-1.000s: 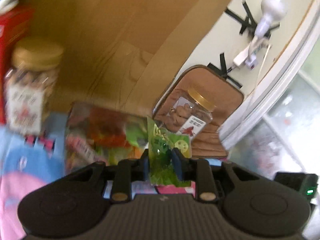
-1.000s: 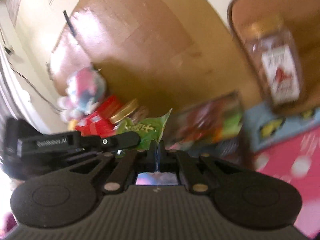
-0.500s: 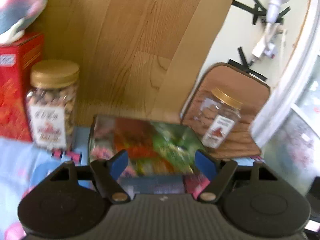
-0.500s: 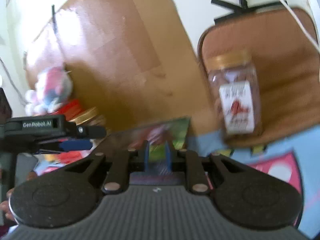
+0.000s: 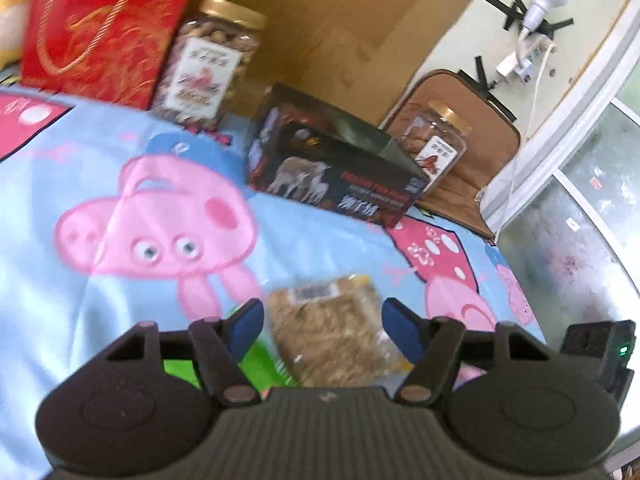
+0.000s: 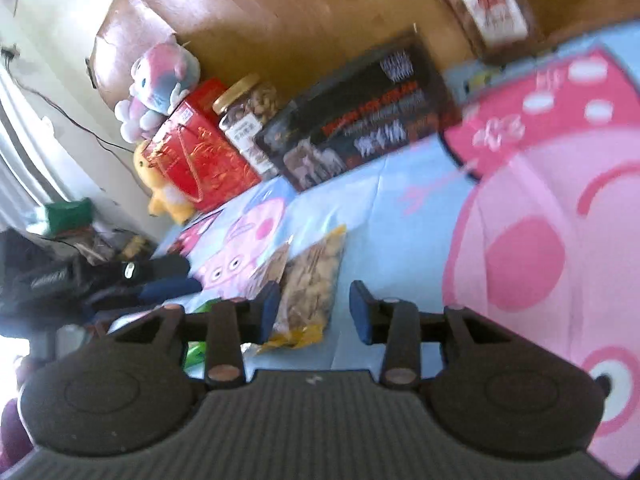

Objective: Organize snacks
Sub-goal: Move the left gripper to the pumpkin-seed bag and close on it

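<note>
A clear bag of brown snacks [image 5: 336, 336] lies on the cartoon-pig cloth [image 5: 120, 184], between the fingers of my open, empty left gripper [image 5: 322, 322]. A green packet [image 5: 256, 364] lies beside it under the left finger. In the right wrist view the same snack bag [image 6: 312, 280] lies just ahead of my open, empty right gripper [image 6: 314, 310]. The left gripper [image 6: 132, 280] shows at the left there. A dark snack box [image 5: 332, 172] lies at the back, between a big nut jar [image 5: 208, 60] and a smaller jar [image 5: 436, 152].
A red gift box [image 5: 100, 28] stands at the back left against a wooden board [image 5: 340, 32]. A brown cushion [image 5: 480, 184] leans behind the small jar. Plush toys [image 6: 160, 80] sit behind the red box [image 6: 196, 156]. A window and power strip are at the right.
My left gripper opened and let go of the green packet, then dropped low over the cloth. My right gripper opened too. Both views now look down on the snack bag.
</note>
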`<control>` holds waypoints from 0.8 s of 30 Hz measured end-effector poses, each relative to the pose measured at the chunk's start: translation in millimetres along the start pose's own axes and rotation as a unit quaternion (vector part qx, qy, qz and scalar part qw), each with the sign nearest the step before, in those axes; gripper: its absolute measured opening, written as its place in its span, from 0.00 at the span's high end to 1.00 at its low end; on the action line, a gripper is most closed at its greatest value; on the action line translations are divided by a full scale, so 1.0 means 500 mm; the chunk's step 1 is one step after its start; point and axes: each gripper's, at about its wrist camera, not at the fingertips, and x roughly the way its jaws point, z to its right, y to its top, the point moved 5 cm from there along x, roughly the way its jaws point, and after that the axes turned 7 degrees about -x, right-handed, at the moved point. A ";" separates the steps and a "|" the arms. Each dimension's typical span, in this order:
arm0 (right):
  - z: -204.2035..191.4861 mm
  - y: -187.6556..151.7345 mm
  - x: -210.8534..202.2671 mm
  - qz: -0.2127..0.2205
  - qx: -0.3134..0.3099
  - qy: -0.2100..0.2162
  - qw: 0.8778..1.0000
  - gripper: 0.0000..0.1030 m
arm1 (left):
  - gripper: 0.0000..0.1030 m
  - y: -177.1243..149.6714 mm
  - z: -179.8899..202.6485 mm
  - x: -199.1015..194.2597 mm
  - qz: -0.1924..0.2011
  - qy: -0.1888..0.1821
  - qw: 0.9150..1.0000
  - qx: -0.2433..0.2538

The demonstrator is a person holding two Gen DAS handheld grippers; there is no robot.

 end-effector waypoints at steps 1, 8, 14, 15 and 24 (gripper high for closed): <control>-0.011 0.004 -0.002 0.006 -0.008 0.006 1.000 0.59 | 0.35 -0.005 -0.006 -0.008 0.003 -0.002 1.000 -0.004; -0.072 -0.010 0.049 -0.021 -0.059 0.017 0.998 0.59 | 0.57 -0.037 -0.019 -0.005 -0.015 -0.014 1.000 -0.007; -0.105 -0.020 0.068 -0.033 -0.098 0.008 0.995 0.79 | 0.63 -0.043 -0.024 -0.013 0.000 0.005 1.000 0.011; -0.106 -0.024 0.062 -0.032 -0.104 0.008 0.994 0.81 | 0.63 -0.041 -0.030 -0.016 0.000 0.000 1.000 0.001; -0.162 0.019 -0.008 0.073 -0.244 -0.073 0.964 0.92 | 0.40 -0.016 -0.055 -0.065 0.009 -0.060 0.997 -0.056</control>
